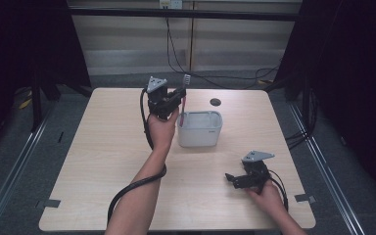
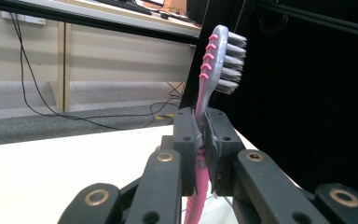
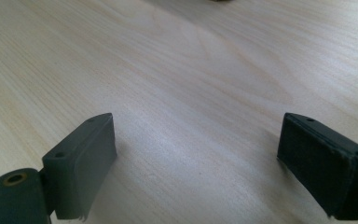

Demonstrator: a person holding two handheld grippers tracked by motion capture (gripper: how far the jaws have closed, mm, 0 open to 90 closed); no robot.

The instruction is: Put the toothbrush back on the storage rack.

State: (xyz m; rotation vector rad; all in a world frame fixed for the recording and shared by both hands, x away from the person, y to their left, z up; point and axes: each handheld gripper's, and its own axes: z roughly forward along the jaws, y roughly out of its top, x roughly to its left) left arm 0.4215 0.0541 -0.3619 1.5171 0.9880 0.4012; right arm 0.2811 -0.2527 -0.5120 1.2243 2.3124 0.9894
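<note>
Toothbrush (image 2: 208, 88) upright in left tool (image 2: 201, 135) beside white bin (image 1: 199, 129)

I see a pink toothbrush (image 2: 208, 70) with a grey head and white-grey bristles, a row of pink ridges running down the back of the head. It stands nearly upright — head up, leaning slightly — pinched at its neck between the jaws of my left gripper (image 2: 200, 135). In the high view it rises just beside the near-left corner of a pale grey rectangular bin (image 1: 200, 129), which sits open-topped near the middle of the worktop (image 1: 103, 161) — the handle's lower end I cannot make out.
</note>
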